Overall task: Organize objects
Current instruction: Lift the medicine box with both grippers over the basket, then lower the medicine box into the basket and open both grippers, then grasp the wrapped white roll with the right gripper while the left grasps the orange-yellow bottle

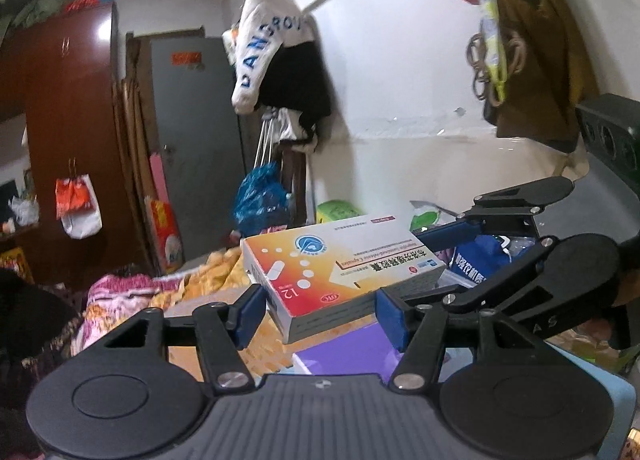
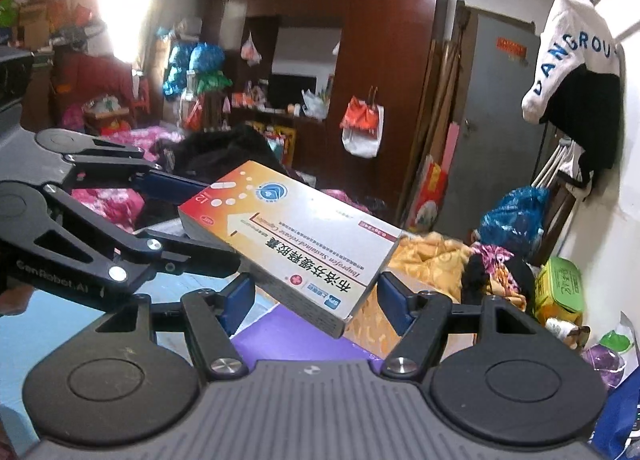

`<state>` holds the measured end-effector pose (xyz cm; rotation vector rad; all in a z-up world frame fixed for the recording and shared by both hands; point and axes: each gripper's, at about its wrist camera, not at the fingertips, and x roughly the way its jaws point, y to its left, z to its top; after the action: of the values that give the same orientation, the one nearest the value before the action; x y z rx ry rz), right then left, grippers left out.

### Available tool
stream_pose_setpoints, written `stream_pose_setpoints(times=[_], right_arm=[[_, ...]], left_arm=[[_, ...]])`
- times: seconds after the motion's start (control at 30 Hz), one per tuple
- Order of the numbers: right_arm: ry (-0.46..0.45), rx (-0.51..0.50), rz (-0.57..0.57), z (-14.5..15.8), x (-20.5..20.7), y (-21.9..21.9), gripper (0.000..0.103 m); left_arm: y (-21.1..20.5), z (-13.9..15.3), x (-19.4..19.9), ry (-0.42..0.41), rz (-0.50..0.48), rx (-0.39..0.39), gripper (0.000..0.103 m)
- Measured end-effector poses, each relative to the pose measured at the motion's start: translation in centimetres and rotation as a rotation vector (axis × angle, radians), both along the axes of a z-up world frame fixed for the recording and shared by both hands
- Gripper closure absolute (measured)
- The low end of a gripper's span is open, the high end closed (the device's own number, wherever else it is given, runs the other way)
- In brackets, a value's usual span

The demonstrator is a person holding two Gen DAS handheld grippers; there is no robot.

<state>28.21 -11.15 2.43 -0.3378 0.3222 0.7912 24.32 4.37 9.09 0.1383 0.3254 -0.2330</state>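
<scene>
both tools, left tool (image 1: pixel 316 314) and right tool (image 2: pixel 316 302), grip 1 medicine box (image 1: pixel 340 264).

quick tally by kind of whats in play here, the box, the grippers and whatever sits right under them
ibuprofen capsule box: 1
grippers: 2, the left gripper and the right gripper, each closed on one end of the box
purple flat item below the box: 1
total: 4

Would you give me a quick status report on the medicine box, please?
Both grippers, left and right, shut on medicine box. Box aloft between them. Nothing in the way.
</scene>
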Motion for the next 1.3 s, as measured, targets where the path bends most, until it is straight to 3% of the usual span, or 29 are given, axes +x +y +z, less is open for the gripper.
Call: stream_pose_setpoints(times=[0.1,0.13,0.23,0.33,0.43,0.67,0.73,0.87,0.97,1.3], right_arm=[[0.034,-0.021,-0.026,-0.5,0.6,0.1,0.021],[0.028,-0.037,-0.047,-0.8,0.8,0.1,0.007],[-0.002,-0.065,-0.141,-1.9,0.1,-0.4,0.005],[0.016,0.014,-0.191,-2.0,-1.4,-2.5,0.0],[0.008,0.102,-0.199,-2.7,-4.8,-5.5,0.0],[0.051,0.223,-0.26,-5.6,-11.8,-11.0,0.0],[0.07,0.274,-0.272,-7.0,-13.9,-12.2,0.0],[0.099,0.316,-0.261,-10.1,-17.1,-12.7,0.0],[0.091,0.31,-0.278,-10.5,-17.0,-11.8,0.0],[0.07,0.29,-0.264,-11.7,-17.6,-9.7,0.0]], left_arm=[[0.8,-0.5,0.7,0.01,0.035,-0.034,0.036],[1.0,-0.8,0.8,0.008,0.072,-0.03,0.03],[1.6,-1.2,0.1,-0.023,0.131,-0.039,0.021],[2.4,-1.0,-2.4,-0.059,0.124,-0.11,0.014],[2.4,-1.6,-6.7,-0.093,0.095,-0.15,0.005],[0.9,-6.0,-13.7,-0.087,0.123,-0.136,0.004],[1.5,-7.2,-15.0,-0.1,0.128,-0.196,0.004],[2.9,-9.1,-15.6,-0.08,0.144,-0.277,0.004],[3.1,-10.4,-15.5,-0.041,0.179,-0.26,0.004],[4.1,-11.8,-16.4,-0.055,0.226,-0.226,0.0]])
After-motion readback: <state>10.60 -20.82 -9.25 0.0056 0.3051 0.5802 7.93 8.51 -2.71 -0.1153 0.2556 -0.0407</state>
